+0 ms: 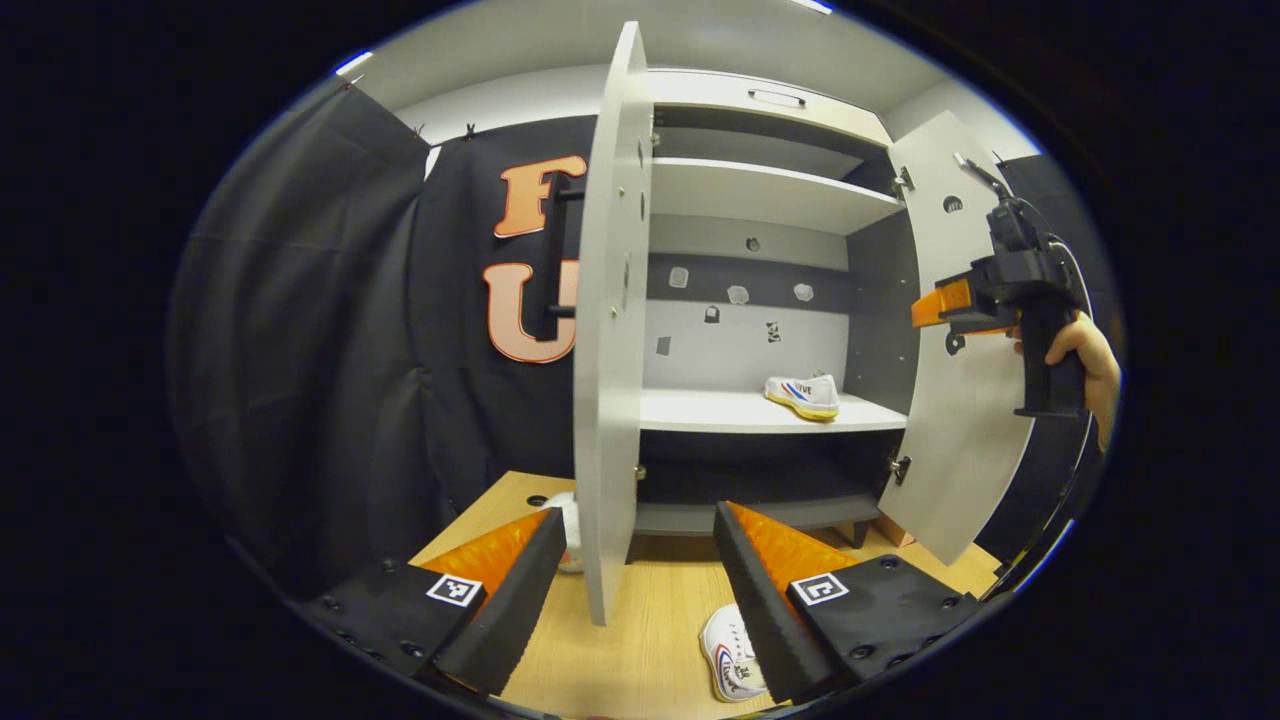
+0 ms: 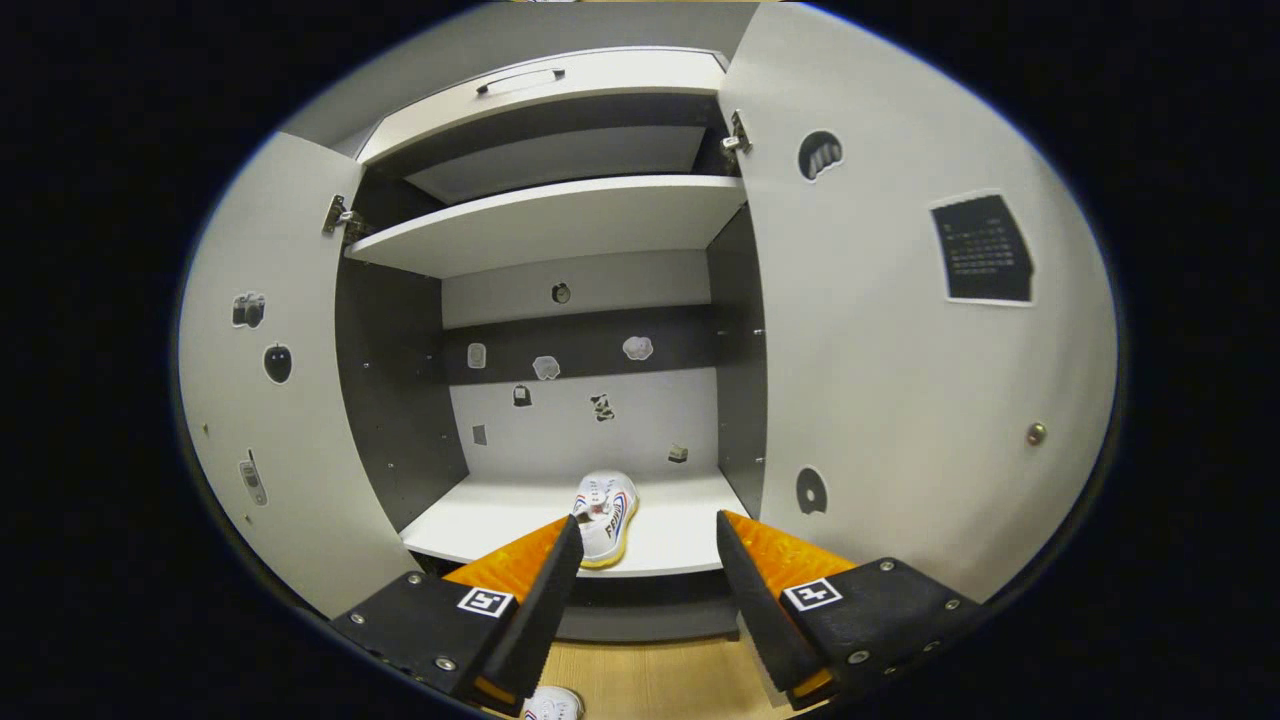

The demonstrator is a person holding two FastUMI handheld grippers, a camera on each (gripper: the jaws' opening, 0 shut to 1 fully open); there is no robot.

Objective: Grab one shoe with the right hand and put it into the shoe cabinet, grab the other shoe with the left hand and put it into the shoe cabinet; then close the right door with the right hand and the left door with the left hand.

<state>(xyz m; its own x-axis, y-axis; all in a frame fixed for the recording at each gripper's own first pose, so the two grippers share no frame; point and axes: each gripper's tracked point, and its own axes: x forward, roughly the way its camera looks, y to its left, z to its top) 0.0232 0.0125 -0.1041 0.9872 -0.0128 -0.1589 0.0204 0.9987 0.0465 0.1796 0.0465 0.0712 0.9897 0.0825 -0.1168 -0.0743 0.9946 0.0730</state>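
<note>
A white shoe (image 1: 805, 395) (image 2: 605, 515) with coloured stripes lies on the lower shelf (image 1: 700, 412) (image 2: 480, 525) of the open shoe cabinet. The second white shoe (image 1: 730, 655) (image 2: 553, 703) lies on the wooden floor in front of the cabinet. My left gripper (image 1: 635, 600) is open above the floor, with the floor shoe just beside its right finger and the edge of the left door between its fingers farther off. My right gripper (image 2: 645, 590) is open in front of the shelf, apart from the shoe there. In the left gripper view the right gripper (image 1: 1000, 290) is held by a hand (image 1: 1085, 360) near the right door.
Both doors stand open: the left door (image 1: 610, 330) (image 2: 280, 420) and the right door (image 1: 960, 420) (image 2: 900, 350). An upper shelf (image 1: 760, 195) (image 2: 560, 220) is bare. Black cloth (image 1: 330, 350) hangs left of the cabinet. A small white object (image 1: 568, 530) sits behind the left door.
</note>
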